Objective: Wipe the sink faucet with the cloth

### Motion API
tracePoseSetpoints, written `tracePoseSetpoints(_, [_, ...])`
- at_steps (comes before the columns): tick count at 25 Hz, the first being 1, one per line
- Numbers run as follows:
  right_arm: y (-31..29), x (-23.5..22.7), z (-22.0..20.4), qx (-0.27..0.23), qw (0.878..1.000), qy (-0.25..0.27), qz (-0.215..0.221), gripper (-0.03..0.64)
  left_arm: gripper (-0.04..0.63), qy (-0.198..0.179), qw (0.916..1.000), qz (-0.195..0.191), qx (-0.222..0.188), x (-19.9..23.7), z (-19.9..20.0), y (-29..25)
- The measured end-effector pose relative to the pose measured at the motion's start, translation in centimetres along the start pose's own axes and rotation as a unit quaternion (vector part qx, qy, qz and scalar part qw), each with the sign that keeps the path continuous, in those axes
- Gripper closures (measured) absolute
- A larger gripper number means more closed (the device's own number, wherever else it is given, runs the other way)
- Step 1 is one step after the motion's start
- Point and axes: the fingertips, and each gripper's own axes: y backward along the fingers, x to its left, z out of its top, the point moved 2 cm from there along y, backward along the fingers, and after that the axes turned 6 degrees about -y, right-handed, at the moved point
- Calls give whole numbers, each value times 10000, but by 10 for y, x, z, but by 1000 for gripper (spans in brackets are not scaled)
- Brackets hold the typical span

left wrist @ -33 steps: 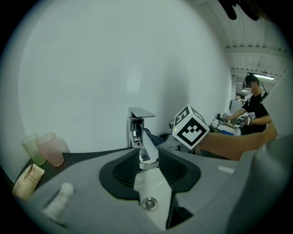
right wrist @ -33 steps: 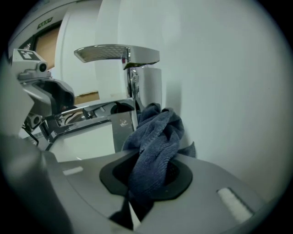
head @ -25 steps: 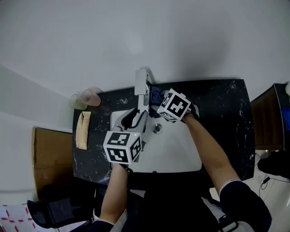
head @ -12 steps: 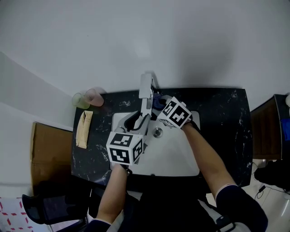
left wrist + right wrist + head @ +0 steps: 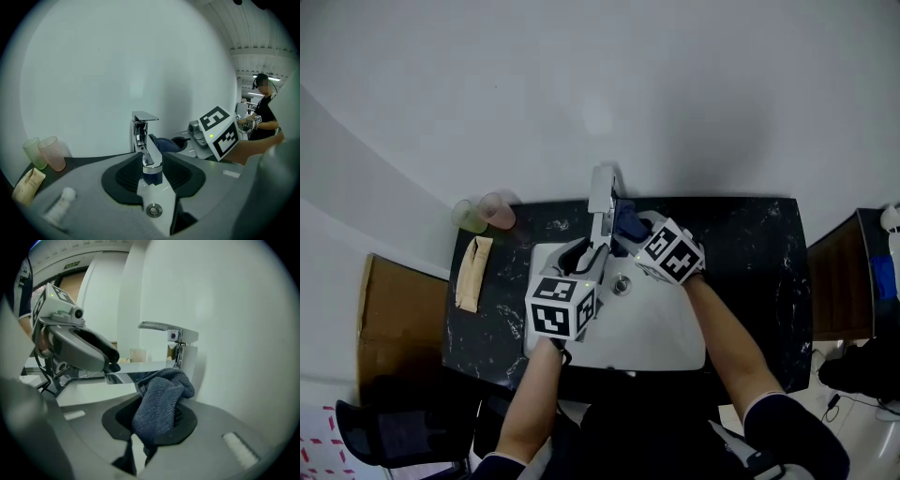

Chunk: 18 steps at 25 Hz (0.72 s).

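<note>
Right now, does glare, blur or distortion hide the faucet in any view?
Left gripper view: fisheye bend and dark corners, yet the faucet is sharp, with small glints on the chrome. Right gripper view: the cloth is close and slightly soft. Head view: even light, faucet small.

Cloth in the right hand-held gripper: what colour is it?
Dark blue-grey, ribbed knit cloth; shows best in the right gripper view.

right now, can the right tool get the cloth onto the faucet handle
Probably yes. The right tool is shut on the cloth, which hangs close beside the faucet with nothing between them. The left tool grips only the spout near its end, so the handle looks free.
</note>
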Motion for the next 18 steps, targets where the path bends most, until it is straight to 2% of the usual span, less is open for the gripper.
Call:
tracePoseSetpoints(10, [40,45,-1,-31,9997,181,145,545,460,35,9998,-107,-147,0,-1,-1])
tracePoseSetpoints(14, [58,45,5,-172,9997,193,-54,545,460,70,9995,-186,-253,1,0,-2])
tracePoseSetpoints(18, [81,30,30,-494,9972,299,-481,545,460,108,9991,-252,-312,2,0,-2])
